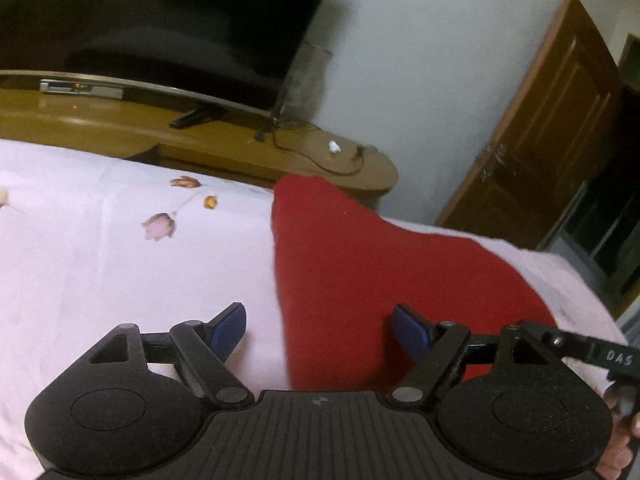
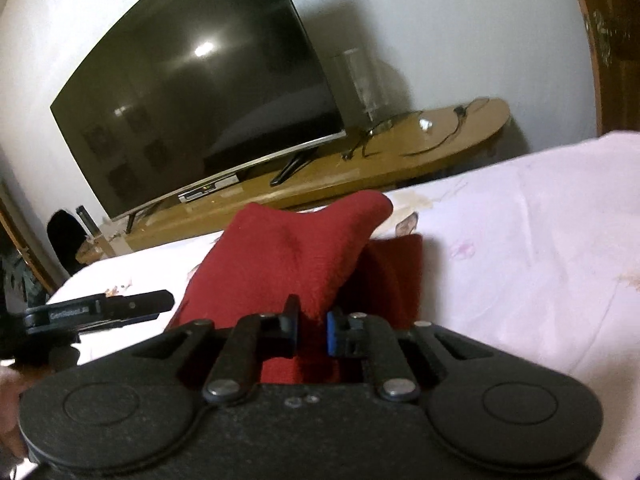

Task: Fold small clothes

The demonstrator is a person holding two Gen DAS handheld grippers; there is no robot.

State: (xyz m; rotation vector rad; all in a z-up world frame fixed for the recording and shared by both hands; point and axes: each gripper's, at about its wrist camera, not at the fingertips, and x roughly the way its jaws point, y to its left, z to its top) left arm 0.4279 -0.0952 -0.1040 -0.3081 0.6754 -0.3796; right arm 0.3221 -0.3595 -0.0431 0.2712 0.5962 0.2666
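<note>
Lying on a pink floral sheet [image 1: 100,264]: one red cloth [image 1: 360,272], part flat, part lifted into a peak.

Right gripper [image 2: 312,330]: jaws closed on a fold of the cloth, which rises in front of its camera and hides some of the sheet beyond.

Left gripper [image 1: 320,330]: jaws wide apart, nothing between the pads; the cloth's near edge lies under the gap. The other gripper's arm crosses its lower right corner.

Beyond the bed: wooden stand [image 2: 460,136], close against the sheet's far edge, bearing a dark TV [image 2: 192,92], a set-top box [image 1: 80,88], loose cables [image 1: 320,160], a clear container [image 2: 366,80]. Wooden door [image 1: 540,140] at right.
</note>
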